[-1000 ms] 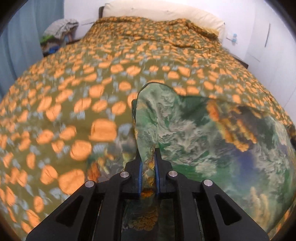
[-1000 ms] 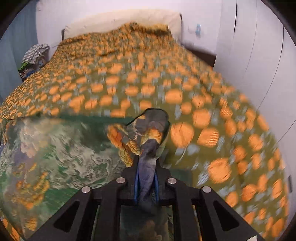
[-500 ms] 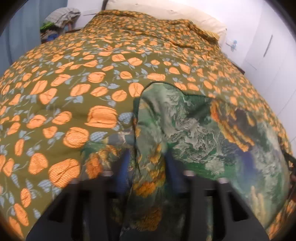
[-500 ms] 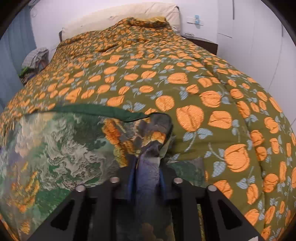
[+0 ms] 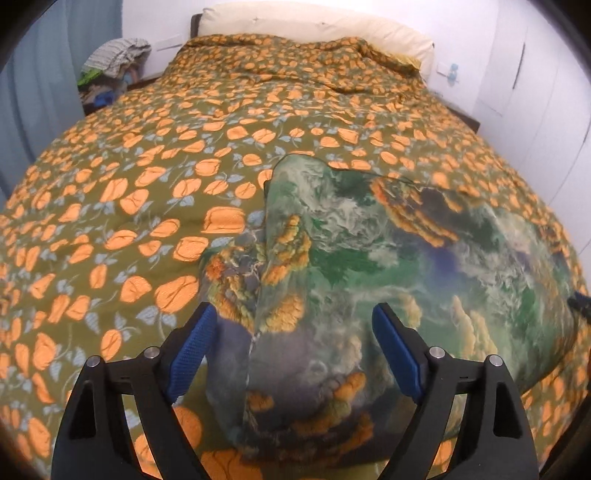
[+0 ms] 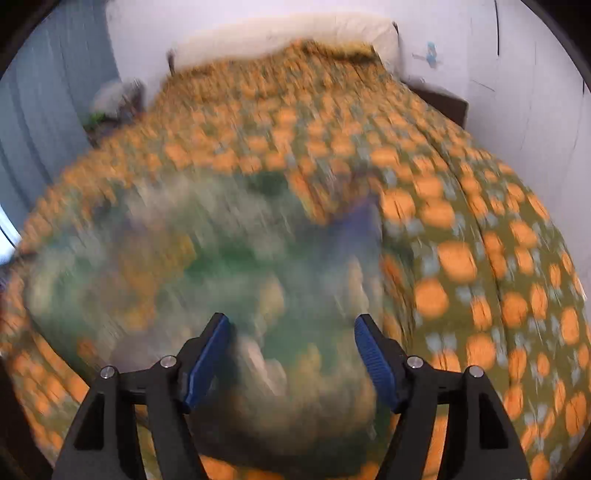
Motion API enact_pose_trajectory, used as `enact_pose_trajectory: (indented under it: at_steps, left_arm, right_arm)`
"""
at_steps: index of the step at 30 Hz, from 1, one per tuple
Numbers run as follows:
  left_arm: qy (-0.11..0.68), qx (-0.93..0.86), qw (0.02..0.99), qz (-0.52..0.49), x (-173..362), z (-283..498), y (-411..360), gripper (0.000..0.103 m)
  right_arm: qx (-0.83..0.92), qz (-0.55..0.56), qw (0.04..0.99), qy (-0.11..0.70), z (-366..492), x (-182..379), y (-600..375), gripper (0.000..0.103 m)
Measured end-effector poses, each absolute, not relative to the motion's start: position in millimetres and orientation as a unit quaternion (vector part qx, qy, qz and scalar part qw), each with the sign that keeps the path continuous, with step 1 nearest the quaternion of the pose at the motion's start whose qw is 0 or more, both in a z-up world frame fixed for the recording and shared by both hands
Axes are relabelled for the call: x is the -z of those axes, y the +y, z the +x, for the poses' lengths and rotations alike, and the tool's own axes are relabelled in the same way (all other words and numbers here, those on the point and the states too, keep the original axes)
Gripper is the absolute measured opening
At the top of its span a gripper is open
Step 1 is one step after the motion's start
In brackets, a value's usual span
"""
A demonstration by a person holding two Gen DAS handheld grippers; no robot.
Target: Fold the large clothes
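A large green garment (image 5: 369, 251) printed with white swirls and orange clusters lies folded on the bed's near end. My left gripper (image 5: 293, 325) hovers over its left part, jaws opening, blue pads wide apart and not touching the cloth below. In the blurred right wrist view the same garment (image 6: 221, 266) fills the lower middle. My right gripper (image 6: 291, 334) is above its right part, jaws opening too, with cloth under the gap but nothing pinched.
The bed carries an olive duvet (image 5: 147, 184) with orange flowers, and a cream pillow (image 5: 314, 22) lies at the headboard. A pile of clothes (image 5: 110, 62) sits at the far left beside a blue curtain. White wardrobe doors (image 5: 535, 74) run along the right.
Both grippers were shut on folds of the garment and have let go, jaws spreading wide. The released folds have dropped onto the bed, and both grippers have pulled back from the cloth.
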State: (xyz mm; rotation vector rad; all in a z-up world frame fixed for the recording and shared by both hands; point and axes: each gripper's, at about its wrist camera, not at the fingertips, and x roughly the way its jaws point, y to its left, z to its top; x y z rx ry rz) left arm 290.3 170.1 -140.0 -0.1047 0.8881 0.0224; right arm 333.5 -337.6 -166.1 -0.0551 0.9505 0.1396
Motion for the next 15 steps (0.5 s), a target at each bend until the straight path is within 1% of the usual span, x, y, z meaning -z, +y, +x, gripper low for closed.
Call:
enact_pose_trajectory:
  at_steps: [1,4,7,8,12,15]
  left_arm:
    - [0.424,-0.006,0.904,-0.046,132.6,287.0,162.9,0.086]
    - [0.406,0.025,0.913,-0.034,109.5,279.8,134.1,0.088]
    - [0.400,0.087,0.912,-0.017,92.4,284.9,86.5,0.093]
    - [0.405,0.112,0.907,-0.006,91.2,292.1,63.4,0.094]
    - [0.451,0.155,0.879,0.012,110.8,335.7,2.6,0.094]
    - [0.473,0.139,0.870,0.005,128.1,384.0,-19.7,0.092]
  right_arm:
    - [-0.050,-0.023,0.888,0.457,328.0,170.9,-343.2,0.072]
    - [-0.022,0.046,0.898,0.437,310.4,166.7,-365.6,0.072]
    - [-0.016,0.071,0.913,0.401,286.1,155.1,-370.0,0.072]
    - [-0.020,0.075,0.918,0.390,278.3,152.6,-368.7,0.072]
    - [-0.046,0.097,0.931,0.350,244.2,148.7,-361.5,0.072]
    - [-0.069,0.091,0.930,0.348,235.2,149.8,-351.1,0.072]
